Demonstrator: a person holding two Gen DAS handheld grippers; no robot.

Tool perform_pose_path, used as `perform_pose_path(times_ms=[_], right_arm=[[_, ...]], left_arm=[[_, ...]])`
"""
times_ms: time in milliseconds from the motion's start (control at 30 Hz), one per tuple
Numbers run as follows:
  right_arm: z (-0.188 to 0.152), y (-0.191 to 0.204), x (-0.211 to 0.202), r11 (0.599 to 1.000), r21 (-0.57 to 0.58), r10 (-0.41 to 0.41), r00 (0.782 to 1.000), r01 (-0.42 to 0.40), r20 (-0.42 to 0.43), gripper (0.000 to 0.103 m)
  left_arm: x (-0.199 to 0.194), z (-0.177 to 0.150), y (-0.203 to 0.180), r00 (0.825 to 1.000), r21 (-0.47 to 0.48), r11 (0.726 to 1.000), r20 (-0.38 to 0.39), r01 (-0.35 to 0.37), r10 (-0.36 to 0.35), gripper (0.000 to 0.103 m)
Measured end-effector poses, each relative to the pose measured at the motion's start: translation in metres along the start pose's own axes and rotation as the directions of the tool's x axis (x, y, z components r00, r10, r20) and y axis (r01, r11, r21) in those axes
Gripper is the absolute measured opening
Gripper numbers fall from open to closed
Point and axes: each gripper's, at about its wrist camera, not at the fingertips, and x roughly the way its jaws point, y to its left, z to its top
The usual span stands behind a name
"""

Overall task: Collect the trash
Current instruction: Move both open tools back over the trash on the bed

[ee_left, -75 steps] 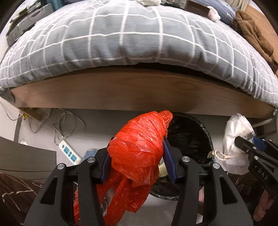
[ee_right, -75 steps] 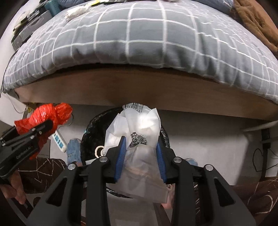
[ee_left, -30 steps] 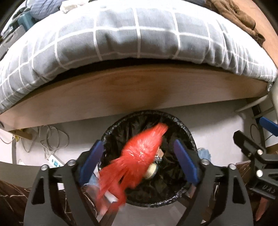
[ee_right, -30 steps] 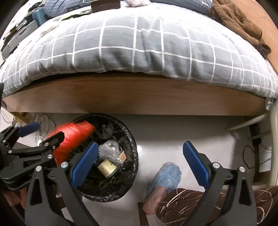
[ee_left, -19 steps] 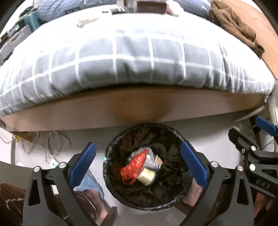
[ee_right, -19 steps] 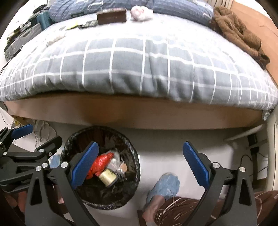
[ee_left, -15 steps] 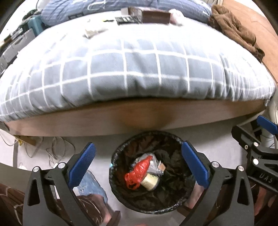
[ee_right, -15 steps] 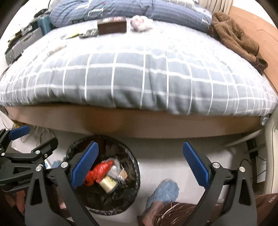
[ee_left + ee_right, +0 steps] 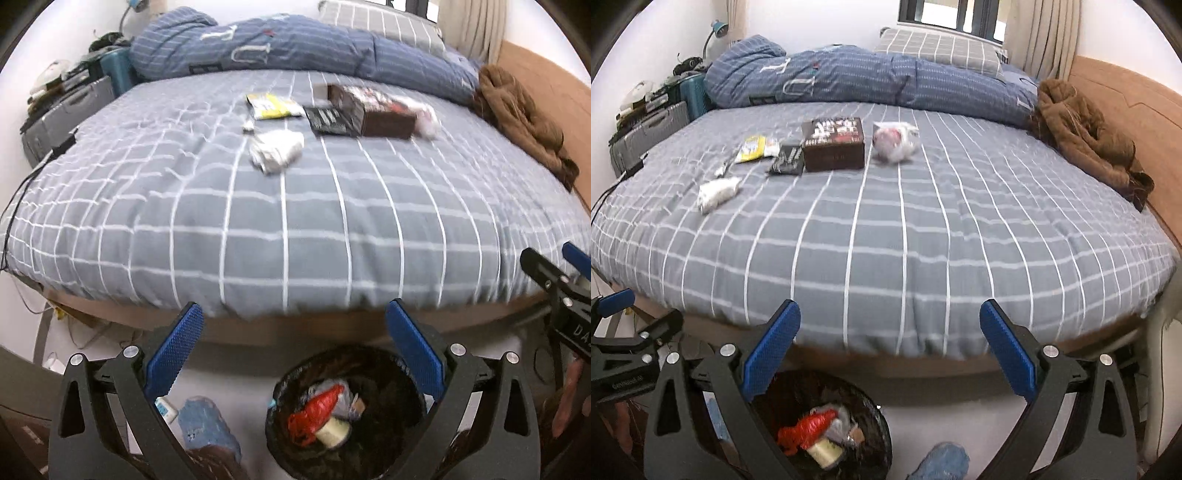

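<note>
A bedroom: a bed (image 9: 923, 236) under a grey checked cover fills the view, a wooden frame below it and pale floor in front. The left gripper (image 9: 293, 349) has just finished spreading its jaws and now stands wide with nothing between them; the right gripper (image 9: 888, 350) is equally wide and empty. Near and below both, on the floor against the bed, a black-lined trash bin (image 9: 391, 373) holds a red plastic bag (image 9: 316, 411) beside a pale round lid and clear wrapping. Farther off on the cover lie a crumpled white wrapper (image 9: 716, 192), a yellow packet (image 9: 753, 147), a flat black packet (image 9: 786, 160), a dark box (image 9: 834, 144) and, right of it, a clear bag (image 9: 895, 142). A brown garment (image 9: 1086, 136) is heaped at the far right.
</note>
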Motion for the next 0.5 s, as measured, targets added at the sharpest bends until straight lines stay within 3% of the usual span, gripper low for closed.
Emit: perform_pose_path(times_ms=[500], right_arm=[[0.068, -0.011, 0.060, 1.000, -0.005, -0.023, 1.000, 0.023, 0.019, 0.094]], left_arm=[[0.020, 0.068, 0.013, 0.999, -0.016, 1.000, 0.039, -0.013, 0.014, 0.097]])
